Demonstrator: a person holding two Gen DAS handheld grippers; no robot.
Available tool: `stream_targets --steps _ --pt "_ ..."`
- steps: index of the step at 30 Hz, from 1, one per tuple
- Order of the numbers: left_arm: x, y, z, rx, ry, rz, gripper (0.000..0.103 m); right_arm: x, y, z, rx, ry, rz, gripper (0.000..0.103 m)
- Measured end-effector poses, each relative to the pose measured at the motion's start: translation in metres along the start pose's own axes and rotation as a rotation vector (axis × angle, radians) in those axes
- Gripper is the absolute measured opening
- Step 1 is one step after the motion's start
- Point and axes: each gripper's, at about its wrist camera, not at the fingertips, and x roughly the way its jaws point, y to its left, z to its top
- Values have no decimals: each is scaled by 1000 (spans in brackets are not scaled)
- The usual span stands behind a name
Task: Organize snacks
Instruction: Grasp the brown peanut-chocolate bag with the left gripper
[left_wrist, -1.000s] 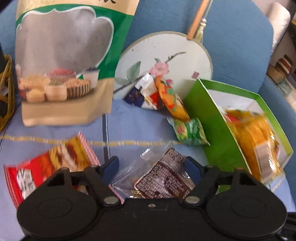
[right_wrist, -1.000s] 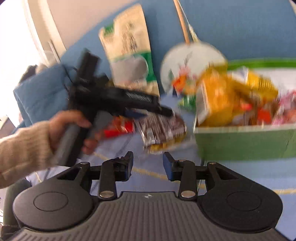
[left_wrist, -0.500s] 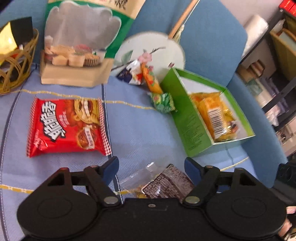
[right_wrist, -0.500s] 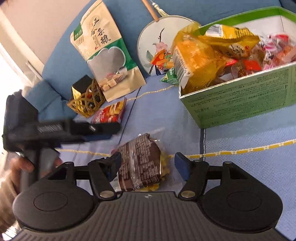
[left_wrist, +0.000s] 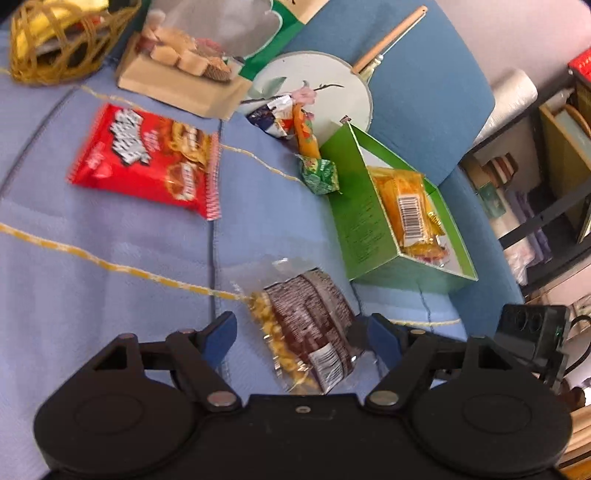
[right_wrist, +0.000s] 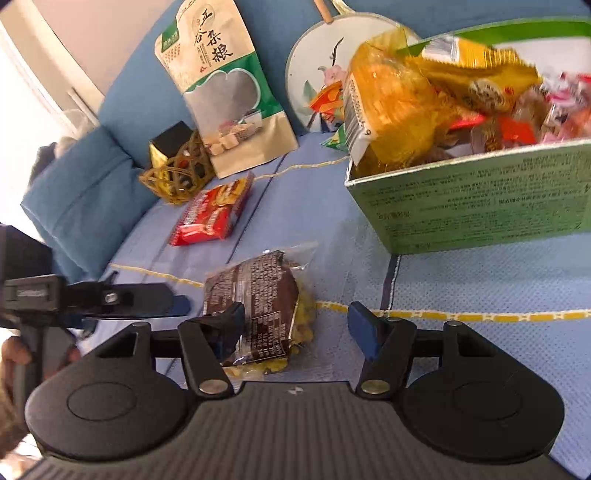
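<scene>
My left claw is spread wide, the brown snack packet lying flat on the blue sofa seat between its fingers, neither pad pressing it. My right claw has just been opening and now gapes too; the same packet sits by its left finger, unheld. Far left stand a woven basket and a tall grain pouch. Nearer lies a red biscuit bag. At centre, small sweets rest against a round fan. On the right the green box holds yellow packets.
</scene>
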Motion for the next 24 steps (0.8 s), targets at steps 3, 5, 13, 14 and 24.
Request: stream_targets --steps 3,5,13,14,24 --pt "16 1 1 7 19 23 63 3 -1 -3 30 4 34 87" --pt "22 1 0 10 15 34 41 6 0 -4 47 14 51 75" --pt "-5 -24 14 75 -75 30 18 -20 20 3 -32 -121 99 58" --pt "-10 -31 18 91 -92 22 17 -26 22 5 -43 -155 108 57" --pt "6 -120 61 282 -178 -67 16 -90 6 21 -66 -488 57 57"
